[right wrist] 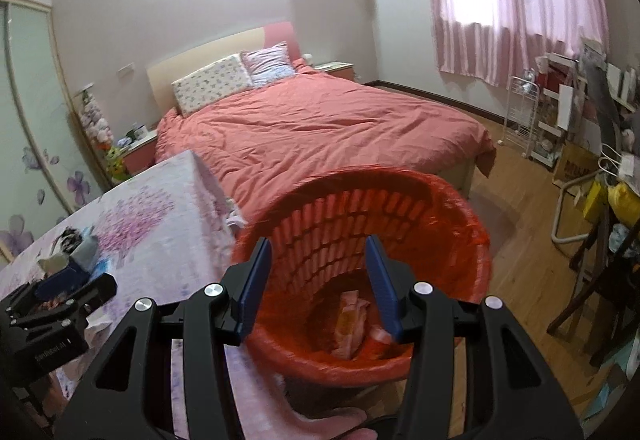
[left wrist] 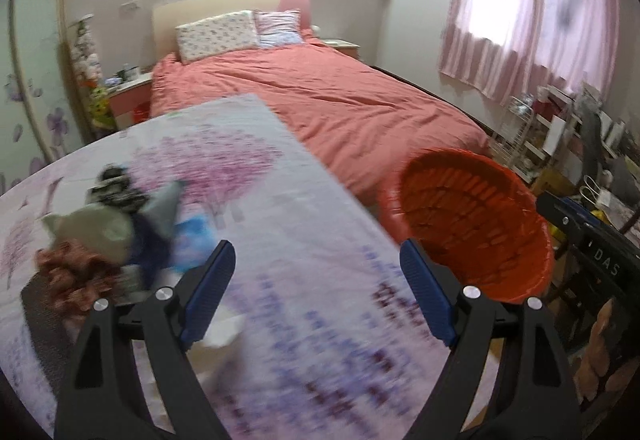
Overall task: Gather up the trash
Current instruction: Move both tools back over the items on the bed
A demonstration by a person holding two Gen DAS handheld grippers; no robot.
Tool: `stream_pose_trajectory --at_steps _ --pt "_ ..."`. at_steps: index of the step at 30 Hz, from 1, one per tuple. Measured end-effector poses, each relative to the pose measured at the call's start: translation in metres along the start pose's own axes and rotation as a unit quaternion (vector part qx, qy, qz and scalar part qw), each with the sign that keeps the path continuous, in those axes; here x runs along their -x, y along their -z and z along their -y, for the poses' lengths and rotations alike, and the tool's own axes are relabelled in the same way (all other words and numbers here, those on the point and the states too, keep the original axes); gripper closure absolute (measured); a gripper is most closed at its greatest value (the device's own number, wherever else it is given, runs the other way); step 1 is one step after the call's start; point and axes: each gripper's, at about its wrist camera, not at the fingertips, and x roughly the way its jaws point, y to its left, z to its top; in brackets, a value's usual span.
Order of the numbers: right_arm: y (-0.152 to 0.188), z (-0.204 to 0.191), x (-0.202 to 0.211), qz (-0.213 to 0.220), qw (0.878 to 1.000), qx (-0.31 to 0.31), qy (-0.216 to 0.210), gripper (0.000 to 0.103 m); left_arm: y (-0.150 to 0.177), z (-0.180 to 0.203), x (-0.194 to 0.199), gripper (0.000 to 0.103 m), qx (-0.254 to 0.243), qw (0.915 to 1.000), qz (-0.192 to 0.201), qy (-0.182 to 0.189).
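Observation:
An orange slatted bin (right wrist: 400,208) lined with an orange bag stands beside the table, and crumpled wrappers (right wrist: 352,324) lie at its bottom. My right gripper (right wrist: 318,244) hangs over the bin's mouth, open, with nothing between its blue pads. My left gripper (left wrist: 316,252) is wide open and empty above the floral tablecloth (left wrist: 320,320). A blurred heap of trash (left wrist: 112,232) lies to its left: black-and-white, grey-green, dark blue, light blue and red-brown pieces. A white crumpled tissue (left wrist: 220,336) shows under the left finger. The bin (left wrist: 472,224) sits off its right finger.
Behind the table and bin is a bed with a pink cover (right wrist: 320,128). A white wire cart (right wrist: 520,112), shelves and a dark chair (right wrist: 600,280) crowd the right side over wooden floor. The left gripper's black body (right wrist: 60,304) shows at the right view's left edge.

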Motion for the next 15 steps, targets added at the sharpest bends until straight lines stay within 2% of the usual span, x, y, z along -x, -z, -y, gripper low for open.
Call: stream_pose_trajectory --at_steps 9,15 --pt "0.019 -0.073 0.002 -0.027 0.996 0.059 -0.062 0.054 0.030 -0.093 0.042 0.019 0.050 0.9951 0.006 -0.085" --pt "0.035 -0.129 -0.001 -0.054 0.987 0.101 -0.116 0.054 0.049 -0.158 0.060 0.018 0.098 0.9851 -0.002 -0.141"
